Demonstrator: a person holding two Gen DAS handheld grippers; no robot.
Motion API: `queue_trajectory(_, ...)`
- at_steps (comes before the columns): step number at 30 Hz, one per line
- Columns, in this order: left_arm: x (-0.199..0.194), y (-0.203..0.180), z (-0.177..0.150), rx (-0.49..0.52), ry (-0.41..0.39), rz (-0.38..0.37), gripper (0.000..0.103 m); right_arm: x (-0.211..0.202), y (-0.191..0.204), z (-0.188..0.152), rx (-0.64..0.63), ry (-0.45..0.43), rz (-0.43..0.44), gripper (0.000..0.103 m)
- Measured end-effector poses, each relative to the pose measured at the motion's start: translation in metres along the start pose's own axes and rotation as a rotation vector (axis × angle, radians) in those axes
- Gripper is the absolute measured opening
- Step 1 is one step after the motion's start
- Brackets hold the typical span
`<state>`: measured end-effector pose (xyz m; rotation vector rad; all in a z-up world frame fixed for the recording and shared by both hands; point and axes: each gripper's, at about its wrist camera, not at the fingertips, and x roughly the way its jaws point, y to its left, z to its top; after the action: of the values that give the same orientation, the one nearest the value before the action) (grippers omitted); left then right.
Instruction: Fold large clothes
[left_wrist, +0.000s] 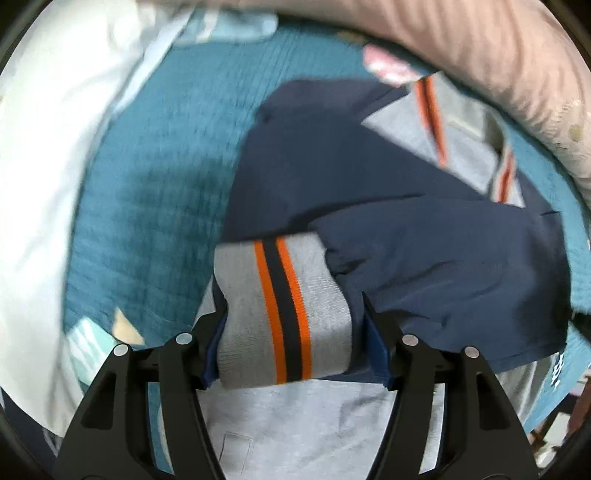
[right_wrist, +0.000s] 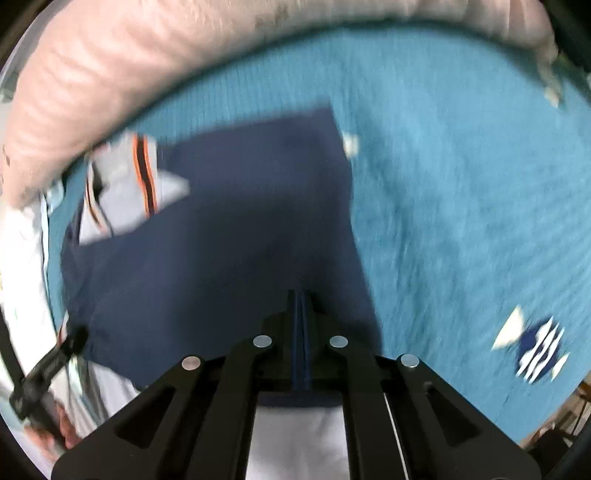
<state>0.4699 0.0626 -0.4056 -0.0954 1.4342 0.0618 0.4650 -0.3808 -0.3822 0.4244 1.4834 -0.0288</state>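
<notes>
The navy jacket with grey, orange-striped ribbed trim (left_wrist: 388, 236) lay partly folded on the teal quilted bed (left_wrist: 147, 177). My left gripper (left_wrist: 295, 339) held its striped cuff (left_wrist: 284, 314) between wide fingers. My right gripper (right_wrist: 301, 332), fingers fully closed, pinched navy cloth. Further folds remained.

A teal bedspread (right_wrist: 461, 192) with a fine woven ribbing fills most of both views and serves as the working surface. Along its far edge lies a long pink quilt (right_wrist: 110, 74), puffed and rippled, curving across the top of each picture, and to the left of the bedspread in the left wrist view sits a heap of white bedding (left_wrist: 40, 177). On the bedspread's near right part is a dark blue and white printed patch (right_wrist: 539, 350), and the light is soft and even, with both views blurred.
</notes>
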Motion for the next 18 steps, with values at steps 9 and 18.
queue_trajectory(9,0.005,-0.025,-0.014,0.021,-0.043,0.054,0.063,-0.001,-0.027,0.0,0.077,0.003,0.058,0.0)
queue_trajectory(18,-0.04,-0.009,0.009,0.039,-0.098,0.041,0.026,-0.06,-0.062,-0.01,0.125,-0.061,0.092,0.006)
